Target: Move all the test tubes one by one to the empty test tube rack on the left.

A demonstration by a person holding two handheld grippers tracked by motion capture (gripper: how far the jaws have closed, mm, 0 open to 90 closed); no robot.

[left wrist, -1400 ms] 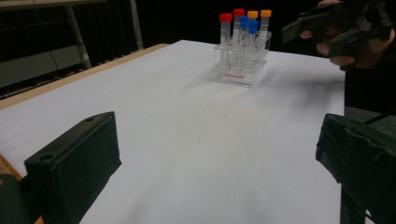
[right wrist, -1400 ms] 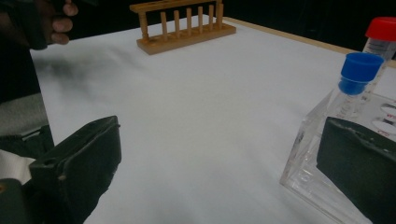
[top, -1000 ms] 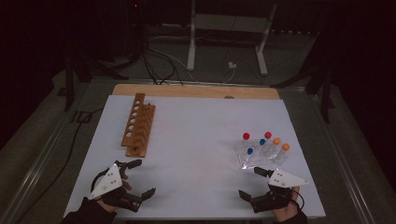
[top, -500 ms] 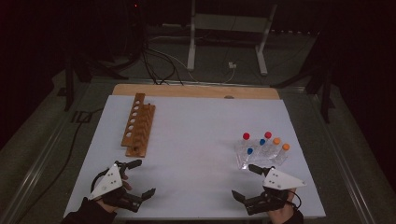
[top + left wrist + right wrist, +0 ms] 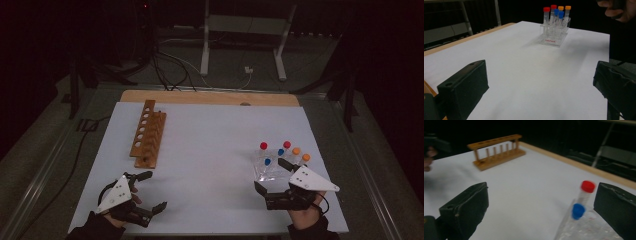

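- Fingers: the left gripper (image 5: 150,192) has its black fingers (image 5: 464,87) spread wide with nothing between them; it sits low over the near left corner of the white table top (image 5: 210,145).
- Left side of the table: a wooden test-tube rack with a row of round holes (image 5: 148,132) lies lengthwise toward the far edge, well apart from both grippers. In the right gripper view it stands unoccupied (image 5: 497,151).
- Right side of the table: a clear plastic rack (image 5: 272,167) holds capped tubes, two red (image 5: 263,145), two blue (image 5: 267,161) and two orange (image 5: 296,150), all upright.
- Right gripper (image 5: 272,180): fingers (image 5: 466,207) likewise spread wide, gripping nothing; it hovers just beside the near edge of the clear rack, with a red-capped and a blue-capped tube (image 5: 578,210) close to its right finger.
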